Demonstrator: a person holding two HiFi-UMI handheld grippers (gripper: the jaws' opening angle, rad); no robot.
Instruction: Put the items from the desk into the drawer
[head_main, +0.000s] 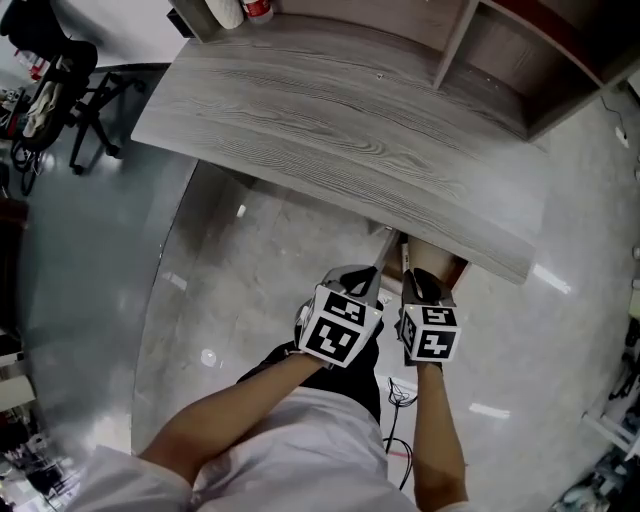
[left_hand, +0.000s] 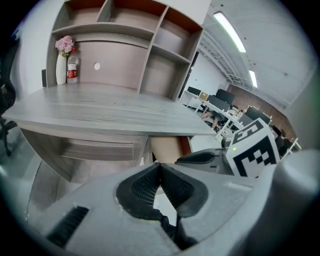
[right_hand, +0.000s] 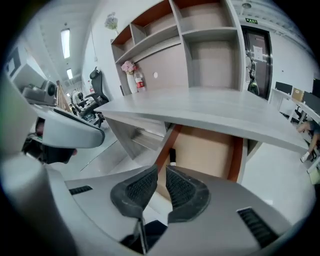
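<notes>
The grey wooden desk (head_main: 330, 130) has a bare top apart from a white vase of pink flowers (left_hand: 62, 60) and a red-labelled bottle (left_hand: 73, 70) at its back left. Under the top, a grey drawer front (left_hand: 100, 150) sits flush, and a tan, brown-edged compartment (right_hand: 205, 150) lies further right. Both grippers hang side by side just below the desk's front edge, in front of that compartment. My left gripper (head_main: 380, 262) (left_hand: 160, 167) has its pads pressed together on nothing. My right gripper (head_main: 405, 262) (right_hand: 161, 175) is shut too, also holding nothing.
Shelf cubbies (head_main: 490, 50) rise along the back of the desk. An office chair (head_main: 60, 90) stands off to the left on the shiny floor. A cable (head_main: 400, 395) trails on the floor by the person's legs. More desks and chairs (left_hand: 220, 107) stand far off.
</notes>
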